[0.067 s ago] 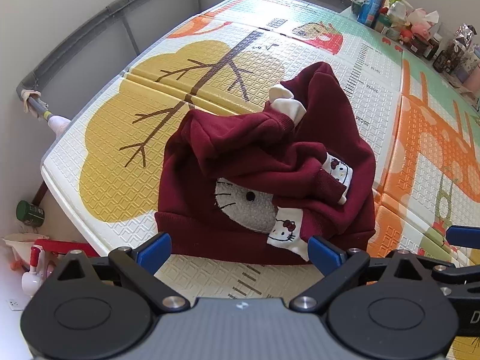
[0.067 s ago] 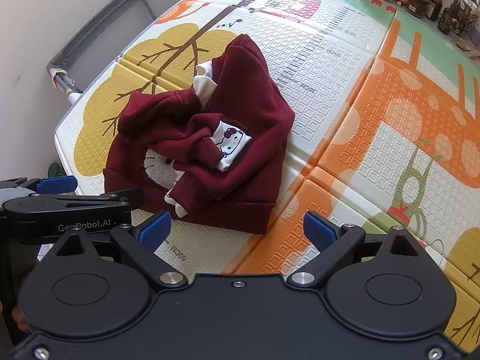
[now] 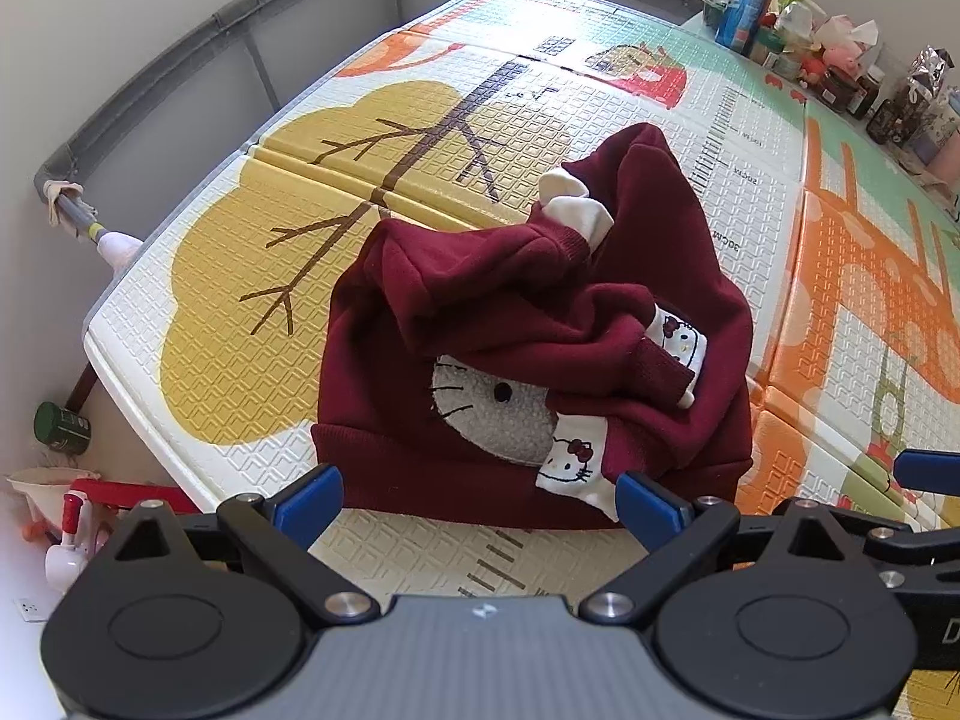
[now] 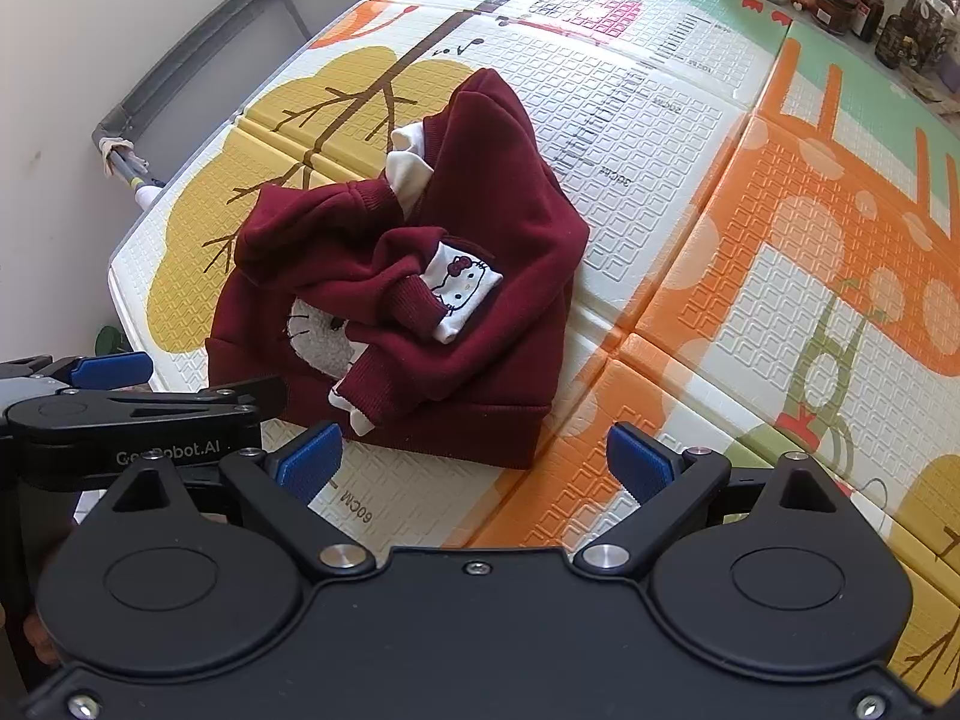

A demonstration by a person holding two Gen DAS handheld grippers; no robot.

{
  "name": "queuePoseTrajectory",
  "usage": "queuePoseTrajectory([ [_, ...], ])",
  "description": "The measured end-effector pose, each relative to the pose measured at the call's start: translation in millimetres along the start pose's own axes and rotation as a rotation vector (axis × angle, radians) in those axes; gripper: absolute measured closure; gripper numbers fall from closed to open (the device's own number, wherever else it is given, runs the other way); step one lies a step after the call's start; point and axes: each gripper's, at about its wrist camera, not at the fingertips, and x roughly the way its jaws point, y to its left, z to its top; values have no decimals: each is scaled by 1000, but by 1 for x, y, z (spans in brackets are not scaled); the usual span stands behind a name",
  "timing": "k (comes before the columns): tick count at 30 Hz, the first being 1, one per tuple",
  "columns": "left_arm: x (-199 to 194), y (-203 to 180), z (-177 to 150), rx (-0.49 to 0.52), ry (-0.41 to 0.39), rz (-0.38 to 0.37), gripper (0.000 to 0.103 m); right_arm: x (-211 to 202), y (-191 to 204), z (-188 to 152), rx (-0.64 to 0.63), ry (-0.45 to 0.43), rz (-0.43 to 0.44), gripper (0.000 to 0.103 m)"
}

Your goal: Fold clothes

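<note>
**Sweatshirt Unfolded, Both Tools Empty**

While you hover above it, the play mat [image 3: 252,324] carries one item: a maroon sweatshirt [image 3: 540,312], heaped and crumpled near the mat's front edge, sleeves bunched over the cat appliqué [image 3: 492,414]. No fold shows; by my judgement, spreading, sleeve folds and body fold all remain. Left gripper [image 3: 480,495]: spread wide, grasping nothing. Right gripper [image 4: 474,459]: likewise.

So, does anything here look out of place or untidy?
Yes. The dark red sweatshirt lies crumpled in a heap on the play mat, not spread flat: its sleeves are bunched across the front and partly cover the cat face. Nothing looks spilled or damaged.
</note>
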Motion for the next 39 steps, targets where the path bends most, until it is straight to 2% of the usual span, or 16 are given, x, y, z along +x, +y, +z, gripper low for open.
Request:
queuePoseTrajectory([
  [39,1,-3,0,36,10,16,4,-1,0,0,12,-4,-6,8],
])
